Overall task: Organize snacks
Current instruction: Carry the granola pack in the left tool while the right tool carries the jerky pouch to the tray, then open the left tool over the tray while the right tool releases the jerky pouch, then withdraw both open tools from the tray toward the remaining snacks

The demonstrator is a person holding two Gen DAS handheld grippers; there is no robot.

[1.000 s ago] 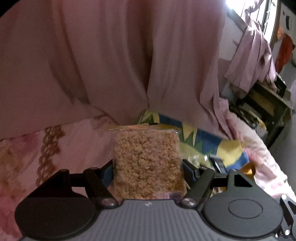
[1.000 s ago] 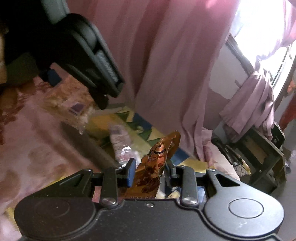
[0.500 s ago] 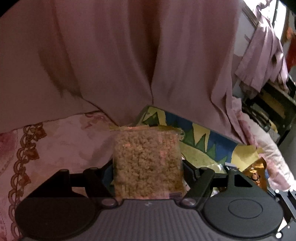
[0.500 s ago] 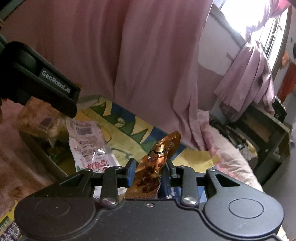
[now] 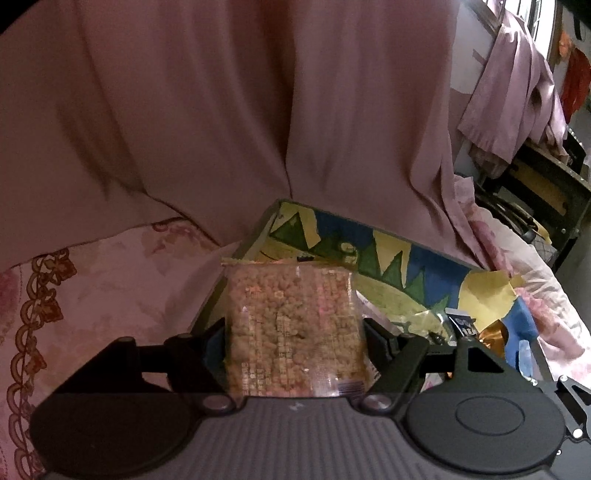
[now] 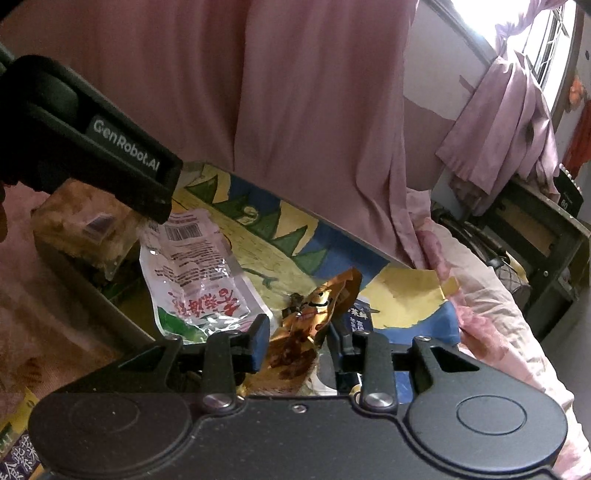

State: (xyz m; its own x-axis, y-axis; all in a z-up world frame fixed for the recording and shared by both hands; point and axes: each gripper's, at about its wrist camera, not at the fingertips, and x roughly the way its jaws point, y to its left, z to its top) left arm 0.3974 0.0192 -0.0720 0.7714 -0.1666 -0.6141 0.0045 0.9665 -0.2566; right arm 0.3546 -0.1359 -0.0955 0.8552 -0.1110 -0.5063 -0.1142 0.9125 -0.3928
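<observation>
My left gripper is shut on a clear pack of crumbly rice crisp, held upright over the near left corner of a shallow box with a blue, yellow and green cartoon lining. My right gripper holds a shiny orange-brown snack packet between its jaws, now slightly parted, low over the box. In the right wrist view the left gripper's body and its rice crisp pack show at the left. A clear pouch with red lettering lies in the box.
The box rests on a pink floral bedspread. A pink curtain hangs close behind it. A dark shelf or desk stands at the far right, under a bright window. More packets lie at the lower left.
Both grippers moved forward and down toward the box with their packs. The left gripper shifted left of the right one. The right jaws have widened slightly around the orange packet.
</observation>
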